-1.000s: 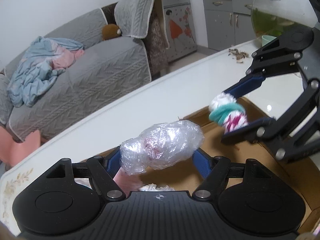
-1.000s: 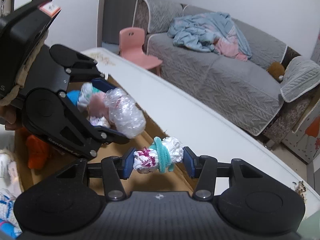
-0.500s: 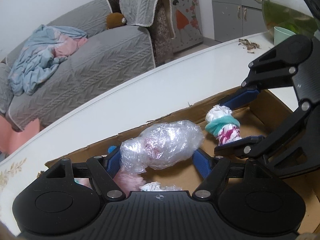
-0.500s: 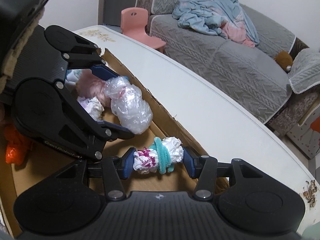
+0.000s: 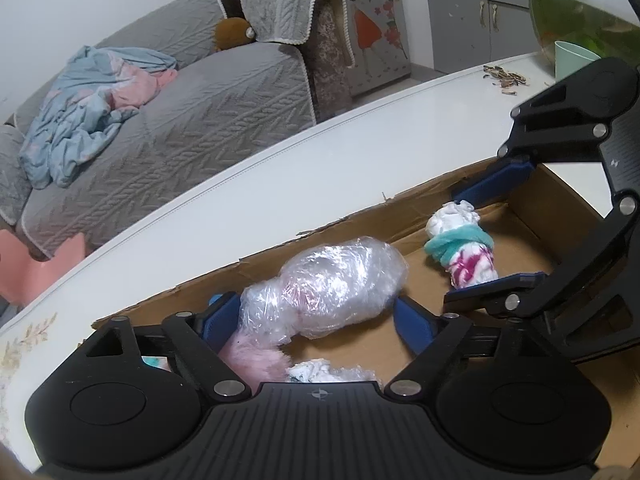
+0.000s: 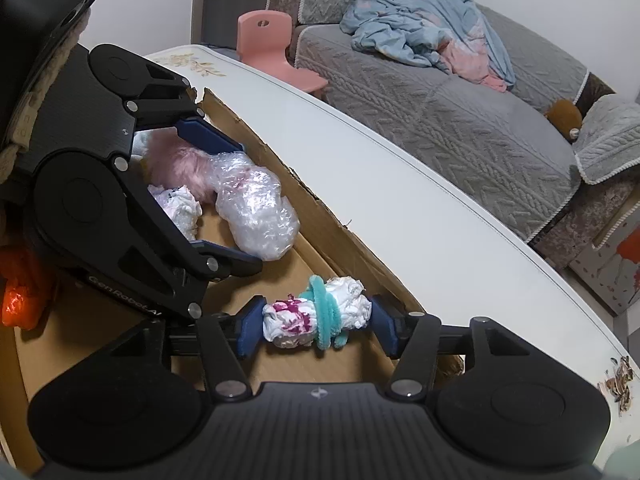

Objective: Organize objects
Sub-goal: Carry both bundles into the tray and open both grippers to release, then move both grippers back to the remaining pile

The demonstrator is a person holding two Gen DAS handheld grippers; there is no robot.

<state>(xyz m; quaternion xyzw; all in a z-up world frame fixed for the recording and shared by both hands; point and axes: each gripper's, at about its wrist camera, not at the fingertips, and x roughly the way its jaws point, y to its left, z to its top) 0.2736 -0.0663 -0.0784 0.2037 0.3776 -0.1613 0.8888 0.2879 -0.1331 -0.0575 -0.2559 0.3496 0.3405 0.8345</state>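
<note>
My left gripper [image 5: 318, 316] is shut on a clear plastic-wrapped bundle [image 5: 332, 292] with pink inside, held low inside the cardboard box [image 5: 360, 216]. The bundle also shows in the right wrist view [image 6: 256, 208]. My right gripper [image 6: 316, 322] is shut on a white and magenta cloth roll tied with a teal band [image 6: 316, 316], low inside the same box [image 6: 320, 208] near its far wall. The roll shows in the left wrist view [image 5: 460, 246], to the right of my bundle.
In the box lie a pink fluffy item [image 6: 180, 164], a white crumpled cloth [image 6: 180, 210] and an orange item [image 6: 22, 296]. The box stands on a white table [image 5: 280, 176]. Seed husks [image 5: 504, 78], a green cup [image 5: 574, 56] and a glass fishbowl [image 5: 576, 8] stand at the table's far right.
Both grippers have dropped from above the table's far side down into the box, each keeping hold of its item. The box wall now rises behind both items.
</note>
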